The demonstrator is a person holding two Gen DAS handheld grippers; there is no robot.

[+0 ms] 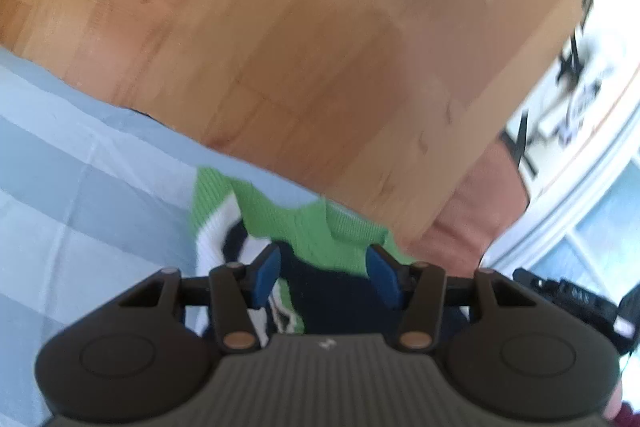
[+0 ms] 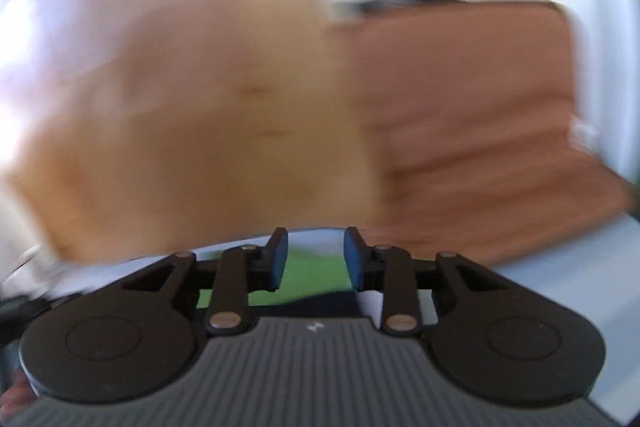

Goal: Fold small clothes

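A small knitted garment (image 1: 312,231), green with white and dark navy stripes, lies crumpled near the edge of a pale blue checked cloth (image 1: 80,187). My left gripper (image 1: 324,275) is open just above it, blue pads either side of the green and navy fabric, not closed on it. In the right wrist view, which is motion-blurred, my right gripper (image 2: 316,259) is open, with a patch of the green garment (image 2: 312,275) showing between and below its pads.
Beyond the cloth's edge lies a wooden floor (image 1: 320,27). A reddish-brown mat or board (image 1: 480,207) lies at the right, also in the right wrist view (image 2: 460,107). Black stand legs (image 1: 572,67) and a white wall are further right. A dark device (image 1: 572,299) is at the lower right.
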